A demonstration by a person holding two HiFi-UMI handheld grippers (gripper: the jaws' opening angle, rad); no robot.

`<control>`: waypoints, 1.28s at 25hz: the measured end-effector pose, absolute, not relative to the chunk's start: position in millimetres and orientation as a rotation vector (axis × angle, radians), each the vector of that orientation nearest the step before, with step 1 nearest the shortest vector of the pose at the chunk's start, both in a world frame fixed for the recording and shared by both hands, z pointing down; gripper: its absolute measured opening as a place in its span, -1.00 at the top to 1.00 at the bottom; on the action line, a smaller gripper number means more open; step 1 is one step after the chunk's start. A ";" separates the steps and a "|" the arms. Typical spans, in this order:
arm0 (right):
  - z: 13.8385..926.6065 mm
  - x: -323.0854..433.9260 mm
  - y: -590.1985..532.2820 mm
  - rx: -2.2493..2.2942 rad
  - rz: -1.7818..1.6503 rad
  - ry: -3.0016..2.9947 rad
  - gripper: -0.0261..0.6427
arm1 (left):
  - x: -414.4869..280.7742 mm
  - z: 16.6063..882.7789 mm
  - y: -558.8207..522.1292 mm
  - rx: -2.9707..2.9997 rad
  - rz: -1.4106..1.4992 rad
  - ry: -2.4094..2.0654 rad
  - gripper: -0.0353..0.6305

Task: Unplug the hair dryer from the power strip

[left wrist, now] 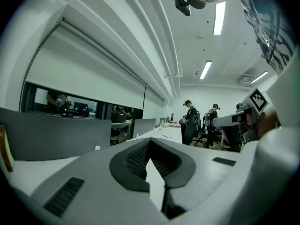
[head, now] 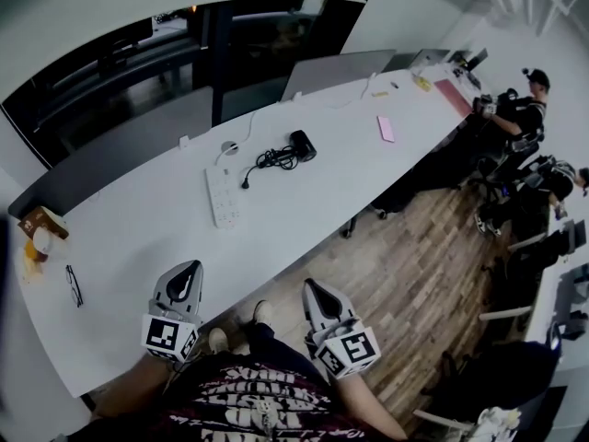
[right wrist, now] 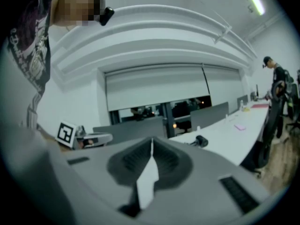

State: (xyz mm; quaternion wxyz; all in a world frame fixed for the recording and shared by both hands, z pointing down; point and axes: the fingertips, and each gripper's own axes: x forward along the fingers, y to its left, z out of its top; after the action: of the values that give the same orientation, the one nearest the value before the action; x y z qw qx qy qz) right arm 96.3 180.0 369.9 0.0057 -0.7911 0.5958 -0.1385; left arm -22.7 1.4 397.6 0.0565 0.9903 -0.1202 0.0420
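Well beyond the left gripper's (head: pixel 191 268) tips, the hair dryer plug (head: pixel 247 183) is too small to tell whether it sits in the power strip (head: pixel 224 197).

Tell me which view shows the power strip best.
The head view: the white power strip lies whole on the table, seen from above, with the hair dryer beyond it. Neither the left gripper view nor the right gripper view shows it; the right one catches only the hair dryer.
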 end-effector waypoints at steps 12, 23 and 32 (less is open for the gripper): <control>377.5 220.4 169.5 -2.362 -0.426 1.949 0.82 | 94.1 378.7 -3.3 3.042 0.151 -0.521 0.82; 393.7 253.4 104.9 -2.074 -0.468 2.181 0.82 | 56.7 381.8 -23.0 2.923 0.242 -0.952 0.82; 408.1 226.4 78.1 -1.921 -0.537 2.305 0.82 | 27.1 385.6 -23.9 2.865 0.286 -1.096 0.82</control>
State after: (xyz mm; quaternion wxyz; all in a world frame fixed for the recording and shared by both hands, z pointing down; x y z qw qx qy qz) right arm 226.4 78.1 408.1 0.0466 -0.6295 0.7554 -0.1758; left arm 27.1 -23.9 385.6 0.0306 0.9295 -0.3556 0.0927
